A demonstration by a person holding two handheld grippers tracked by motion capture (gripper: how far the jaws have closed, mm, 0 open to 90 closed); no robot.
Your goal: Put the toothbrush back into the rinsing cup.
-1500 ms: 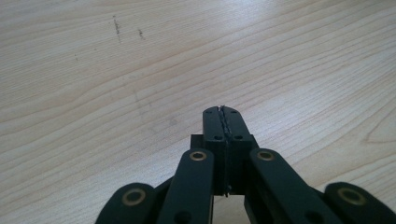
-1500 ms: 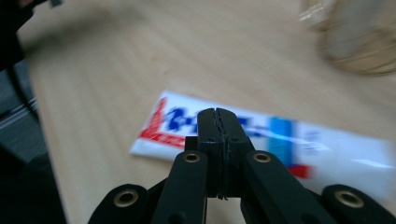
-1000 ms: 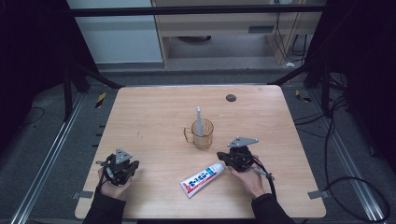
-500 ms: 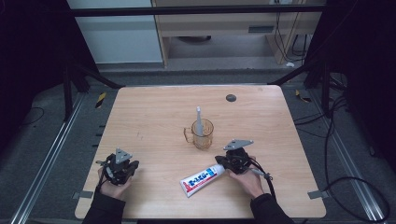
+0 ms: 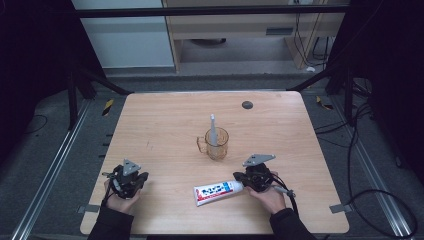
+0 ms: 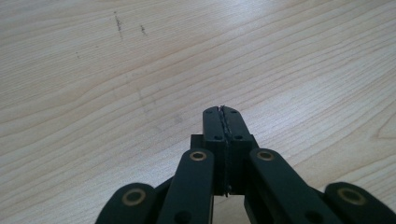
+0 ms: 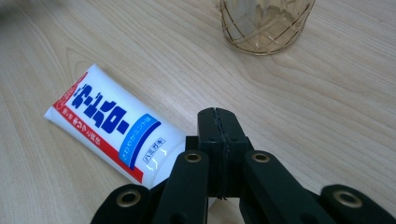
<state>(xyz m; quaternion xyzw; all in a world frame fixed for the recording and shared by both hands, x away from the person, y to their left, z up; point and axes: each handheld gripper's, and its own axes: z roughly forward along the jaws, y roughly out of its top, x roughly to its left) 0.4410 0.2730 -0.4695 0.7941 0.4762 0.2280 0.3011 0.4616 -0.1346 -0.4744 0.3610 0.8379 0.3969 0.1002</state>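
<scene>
Nothing much had moved; my right gripper [image 7: 218,116], jaws together, rested beside the soft white plastic toothpaste tube [image 7: 114,126], best pinched mid-body.

The table [image 5: 165,125] was lit evenly from above, while the room around it stayed very dark. Shadows were soft and short. The high view looked a little grainy. In the right gripper view the glass cup [image 7: 264,23] was slightly blurred.

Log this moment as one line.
left claw shut, empty | right claw shut, beside toothpaste tube | toothbrush in glass mug
</scene>
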